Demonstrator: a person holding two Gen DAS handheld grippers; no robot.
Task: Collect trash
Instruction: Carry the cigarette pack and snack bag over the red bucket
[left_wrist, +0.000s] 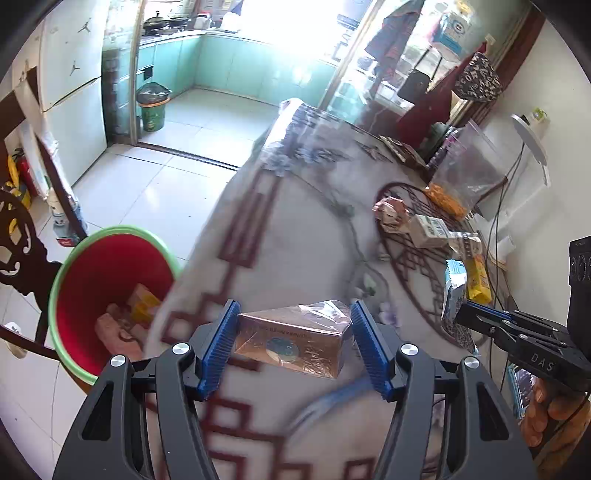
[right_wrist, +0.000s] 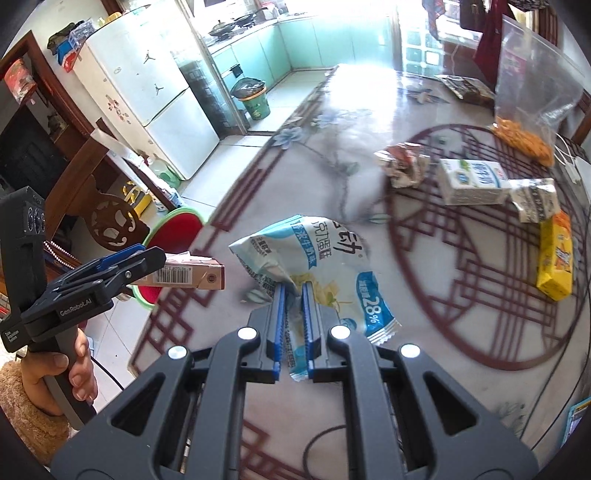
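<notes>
My left gripper (left_wrist: 295, 310) is shut on a small copper-coloured box (left_wrist: 291, 336) with loose cellophane, held over the patterned table (left_wrist: 295, 229) near its left edge. Below on the floor stands a red bin with a green rim (left_wrist: 55, 295); several pieces of trash lie inside it. My right gripper (right_wrist: 293, 290) is shut on a crumpled blue-and-white snack wrapper (right_wrist: 325, 251), above the table. In the right wrist view the left gripper (right_wrist: 147, 258) with the box (right_wrist: 192, 275) hangs beside the bin (right_wrist: 181, 225).
On the table lie a crumpled wrapper (right_wrist: 402, 166), a milk carton (right_wrist: 469, 181), a small flattened carton (right_wrist: 535, 199), a yellow packet (right_wrist: 556, 254) and a clear bag of orange snacks (right_wrist: 524, 110). A dark carved chair (right_wrist: 110, 221) stands by the bin. A green bin (right_wrist: 255, 99) sits in the kitchen doorway.
</notes>
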